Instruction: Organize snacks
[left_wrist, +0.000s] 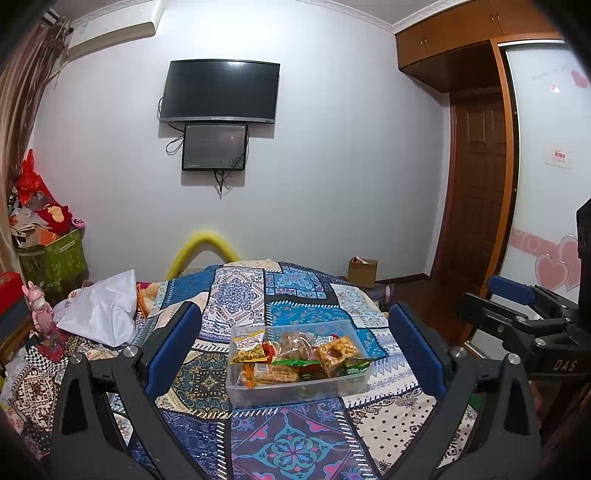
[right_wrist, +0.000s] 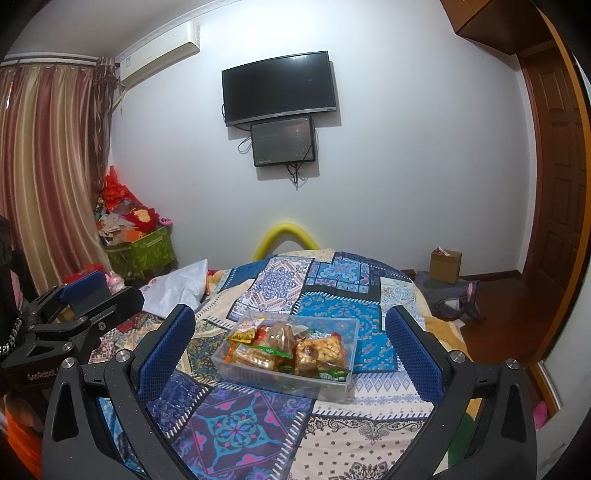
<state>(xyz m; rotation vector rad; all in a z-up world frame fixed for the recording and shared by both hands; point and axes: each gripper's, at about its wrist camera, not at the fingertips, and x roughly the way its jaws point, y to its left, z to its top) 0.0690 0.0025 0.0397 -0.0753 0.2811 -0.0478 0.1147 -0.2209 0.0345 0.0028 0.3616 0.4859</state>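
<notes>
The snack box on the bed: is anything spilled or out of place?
Nothing stands out. The clear snack box sits upright on the patterned bedspread, all packets inside it, none spilled. Both grippers are open and apart from it.

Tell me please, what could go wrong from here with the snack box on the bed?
1. The clear box sits on a soft patterned quilt, so it may tip or slide if pushed.
2. The snack packets are piled above the rim; a careless grab could spill some.
3. Both the left gripper and right gripper are open and aimed at the same box, so they could collide.
</notes>
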